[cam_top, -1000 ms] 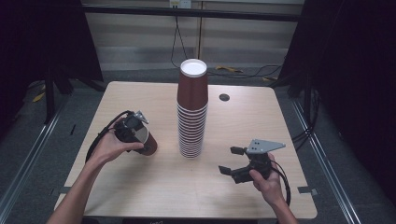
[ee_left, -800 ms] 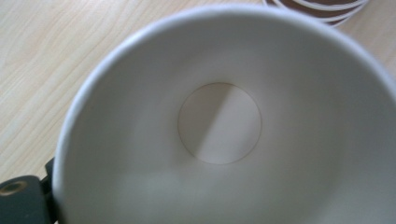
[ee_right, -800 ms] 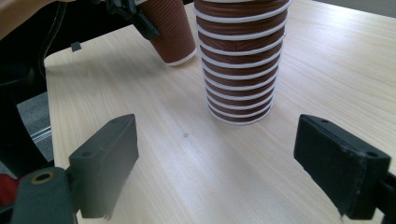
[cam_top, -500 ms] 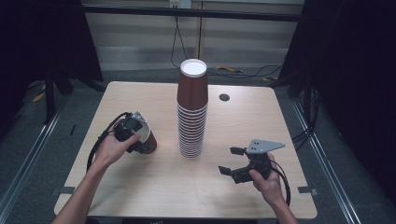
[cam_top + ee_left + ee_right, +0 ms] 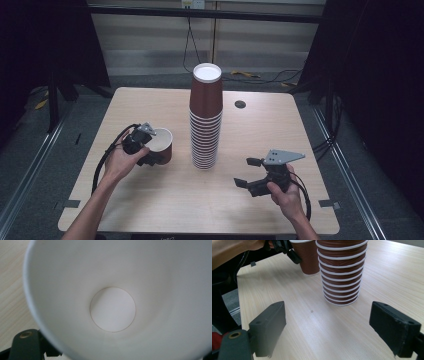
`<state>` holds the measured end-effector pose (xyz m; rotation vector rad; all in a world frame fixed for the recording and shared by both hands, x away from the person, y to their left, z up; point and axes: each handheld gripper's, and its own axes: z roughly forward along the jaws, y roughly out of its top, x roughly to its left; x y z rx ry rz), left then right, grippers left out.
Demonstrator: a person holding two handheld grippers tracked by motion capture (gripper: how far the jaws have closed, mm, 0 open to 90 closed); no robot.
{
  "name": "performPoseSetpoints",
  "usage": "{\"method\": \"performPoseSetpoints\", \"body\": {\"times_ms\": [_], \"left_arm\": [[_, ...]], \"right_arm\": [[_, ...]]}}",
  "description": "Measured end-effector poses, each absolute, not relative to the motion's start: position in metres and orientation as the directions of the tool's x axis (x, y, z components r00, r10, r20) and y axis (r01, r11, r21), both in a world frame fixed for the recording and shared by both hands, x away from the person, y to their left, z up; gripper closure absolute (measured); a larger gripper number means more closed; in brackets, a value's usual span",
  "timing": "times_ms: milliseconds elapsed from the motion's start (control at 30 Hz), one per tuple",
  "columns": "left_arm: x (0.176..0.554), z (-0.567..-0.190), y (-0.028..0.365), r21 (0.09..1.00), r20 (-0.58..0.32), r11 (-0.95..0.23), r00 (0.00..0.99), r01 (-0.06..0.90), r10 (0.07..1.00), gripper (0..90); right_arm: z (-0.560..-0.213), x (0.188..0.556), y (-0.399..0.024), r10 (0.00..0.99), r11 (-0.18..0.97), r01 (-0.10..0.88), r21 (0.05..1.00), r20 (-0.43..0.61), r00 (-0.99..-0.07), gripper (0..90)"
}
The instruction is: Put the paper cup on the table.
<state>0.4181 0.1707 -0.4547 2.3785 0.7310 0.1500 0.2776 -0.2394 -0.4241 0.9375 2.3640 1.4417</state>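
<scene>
My left claw (image 5: 150,147) has just been closing and now pinches the cup (image 5: 161,145) by its rim, upright on the worktop (image 5: 150,200) beside the stack (image 5: 205,120). Right claw (image 5: 250,172) waits w/ jaws apart nr the stack, prob. to steady it.

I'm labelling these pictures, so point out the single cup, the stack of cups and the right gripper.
single cup (image 5: 163,147), high view, brown side wall.
stack of cups (image 5: 205,95), high view, top cup's wall.
right gripper (image 5: 246,172), high view, midway between its fingertips.

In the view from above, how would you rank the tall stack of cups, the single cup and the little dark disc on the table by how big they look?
1. Stack of cups
2. Single cup, held in the left gripper
3. Dark disc, which lies farther from the camera, yet looks plainly smallest.
</scene>
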Motion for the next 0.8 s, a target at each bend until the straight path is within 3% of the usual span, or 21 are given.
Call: {"method": "performPoseSetpoints", "body": {"times_ms": [167,800], "left_arm": [[0.412,-0.458,0.183,0.657,-0.107,-0.592,0.835,0.467,0.54,15.6],[0.382,-0.465,0.199,0.739,-0.057,-0.519,0.808,0.429,0.587,15.8]], "right_arm": [[-0.424,0.278,-0.239,0.619,0.316,0.407,0.857,0.138,-0.773,13.9],[-0.424,0.278,-0.241,0.627,0.312,0.414,0.855,0.142,-0.766,13.9]]}}
